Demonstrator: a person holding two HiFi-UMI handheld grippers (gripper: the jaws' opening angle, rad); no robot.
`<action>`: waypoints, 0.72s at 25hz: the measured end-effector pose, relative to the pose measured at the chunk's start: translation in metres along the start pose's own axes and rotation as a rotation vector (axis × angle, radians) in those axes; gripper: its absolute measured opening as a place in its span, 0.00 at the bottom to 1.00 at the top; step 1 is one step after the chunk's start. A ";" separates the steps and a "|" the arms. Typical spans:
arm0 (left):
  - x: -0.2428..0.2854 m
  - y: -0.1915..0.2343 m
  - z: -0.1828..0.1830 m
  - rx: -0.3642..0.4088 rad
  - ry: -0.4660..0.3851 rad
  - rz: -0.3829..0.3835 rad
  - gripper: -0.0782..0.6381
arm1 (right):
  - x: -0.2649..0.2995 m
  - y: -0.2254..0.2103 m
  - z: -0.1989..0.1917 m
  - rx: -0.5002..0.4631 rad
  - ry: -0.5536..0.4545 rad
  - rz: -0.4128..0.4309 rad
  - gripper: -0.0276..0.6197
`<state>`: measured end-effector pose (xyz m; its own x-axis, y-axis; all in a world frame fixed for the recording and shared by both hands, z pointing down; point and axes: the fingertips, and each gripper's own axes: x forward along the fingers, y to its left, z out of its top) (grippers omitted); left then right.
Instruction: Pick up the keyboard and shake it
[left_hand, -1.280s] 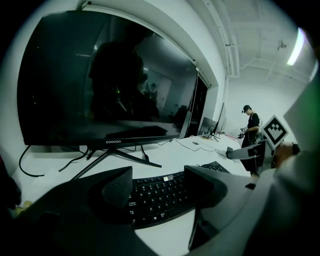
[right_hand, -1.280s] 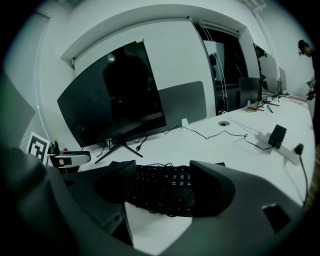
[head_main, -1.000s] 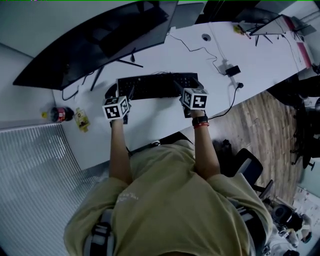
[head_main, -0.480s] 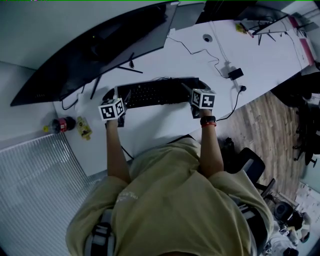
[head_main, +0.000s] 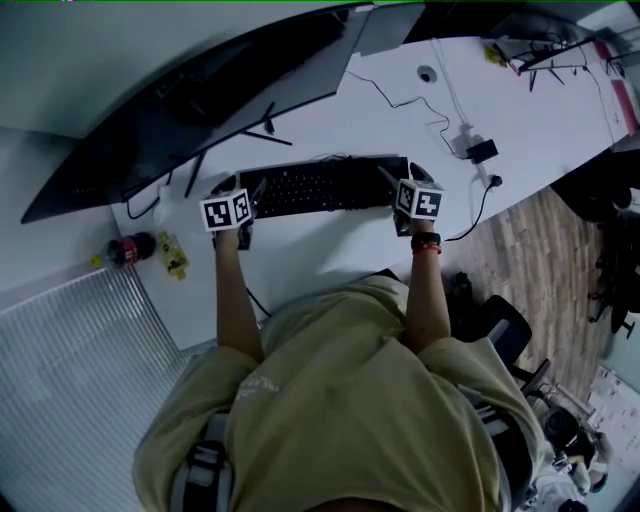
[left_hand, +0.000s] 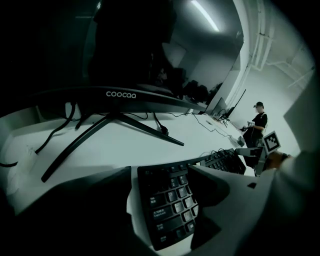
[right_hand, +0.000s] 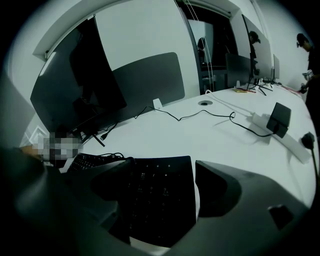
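A black keyboard (head_main: 320, 186) is lying on a white desk (head_main: 330, 255), its ends sitting between the parted jaws of the left gripper (head_main: 250, 192) and the right gripper (head_main: 387, 180), the right one's jaws having just been opening

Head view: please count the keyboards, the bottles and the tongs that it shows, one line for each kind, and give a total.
keyboard: 1
bottle: 1
tongs: 2, the left tongs and the right tongs
Total: 4
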<state>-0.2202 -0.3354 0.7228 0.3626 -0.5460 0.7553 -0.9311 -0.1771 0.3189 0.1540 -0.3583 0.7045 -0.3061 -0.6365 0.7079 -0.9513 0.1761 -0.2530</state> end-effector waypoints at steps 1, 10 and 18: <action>0.001 0.000 0.000 0.000 0.007 -0.006 0.62 | 0.002 0.000 0.001 0.000 0.001 0.001 0.66; 0.020 0.005 -0.005 0.036 0.111 -0.033 0.62 | 0.018 -0.008 0.007 -0.011 0.014 0.023 0.66; 0.026 0.006 -0.004 -0.003 0.147 -0.086 0.56 | 0.030 -0.005 -0.002 0.116 0.119 0.078 0.65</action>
<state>-0.2160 -0.3470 0.7465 0.4431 -0.4036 0.8005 -0.8963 -0.2152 0.3877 0.1500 -0.3763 0.7284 -0.3871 -0.5296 0.7547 -0.9162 0.1289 -0.3795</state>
